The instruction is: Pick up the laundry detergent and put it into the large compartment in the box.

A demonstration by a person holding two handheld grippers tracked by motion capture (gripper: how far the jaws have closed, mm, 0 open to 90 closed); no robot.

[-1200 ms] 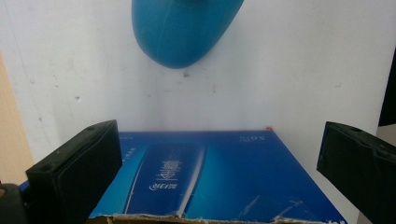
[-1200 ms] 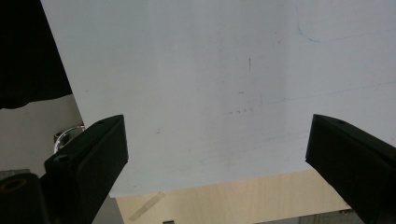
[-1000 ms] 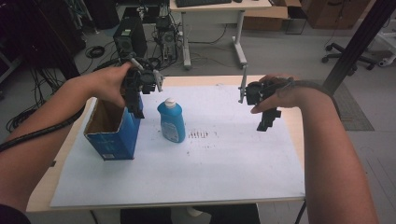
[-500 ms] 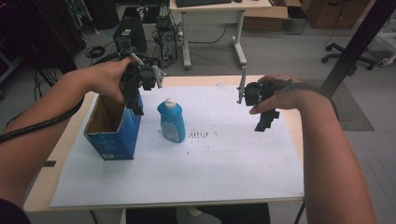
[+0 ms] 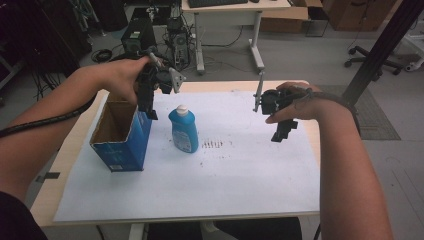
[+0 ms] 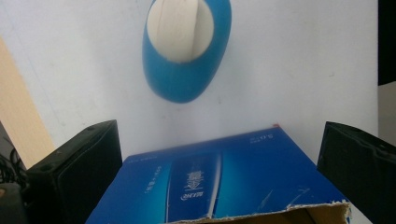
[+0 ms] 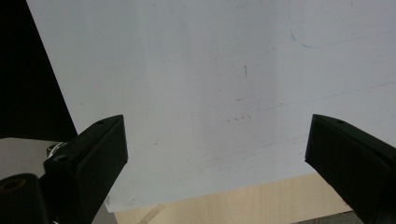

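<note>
A: Start at the fingers. How do they stand?

B: The left gripper (image 5: 148, 102) has its fingers (image 6: 74, 177) spread wide with nothing between them. It hangs over the far right corner of the blue box (image 5: 120, 137), whose torn cardboard rim shows just below in the left gripper view. The right gripper (image 5: 282, 132) also has its fingers (image 7: 88, 163) spread and empty, held above the white paper (image 5: 240, 185) at the right side of the counter (image 5: 55, 195).

A: And the things being worked with?

B: The blue box stands open-topped at the left of the paper. The blue bottle (image 5: 183, 131) with its white cap (image 6: 180, 29) stands upright just to the right of the box, close but apart from it. The right gripper is well apart from both.

A: Anything in the way?

B: The box's near wall lies directly between the left gripper's fingers and the bottle. Under the right gripper there is only paper, faintly marked, with the paper's edge and bare wood nearby. A patch of small dark marks (image 5: 213, 145) sits on the paper right of the bottle.

A: Any writing?

B: The box side (image 6: 210, 182) carries white printed characters and small lines of text, too blurred to read. Beyond the counter stand a desk (image 5: 227, 10) and computer towers (image 5: 140, 37) on the floor.
</note>
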